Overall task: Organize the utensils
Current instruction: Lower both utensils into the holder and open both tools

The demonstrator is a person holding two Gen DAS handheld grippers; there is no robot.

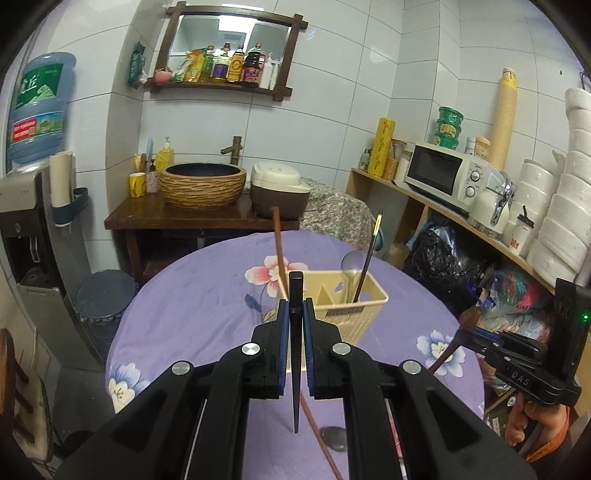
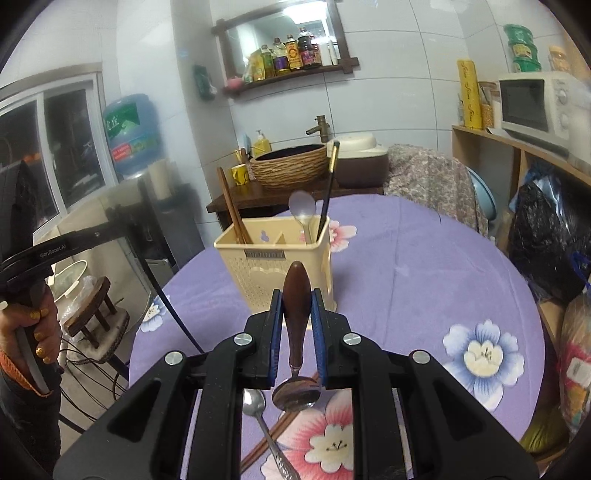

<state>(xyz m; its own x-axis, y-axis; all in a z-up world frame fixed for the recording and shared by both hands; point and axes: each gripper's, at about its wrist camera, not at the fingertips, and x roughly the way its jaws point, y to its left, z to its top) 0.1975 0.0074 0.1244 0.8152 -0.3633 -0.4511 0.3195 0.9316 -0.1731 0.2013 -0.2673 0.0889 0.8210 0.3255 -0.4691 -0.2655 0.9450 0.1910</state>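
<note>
Your left gripper has its jaws clamped on a black chopstick. Your right gripper grips a wooden-handled spoon. Both hang above the bench, near the cream utensil holder toward its far edge.

**Soft indoor light, heavy fisheye bend**

We see both views lit evenly from above; the mirror reflects a bright ceiling panel, and in the right wrist view that reflection blows out to white glare. The white wall tiles carry a cool bluish cast. Shadows on the purple tablecloth are faint and diffuse. Straight lines bow strongly toward the edges, and black vignetting fills the corners. The microwave looks smeared and soft near the right wrist view's rim, while the centre stays sharp.
</note>
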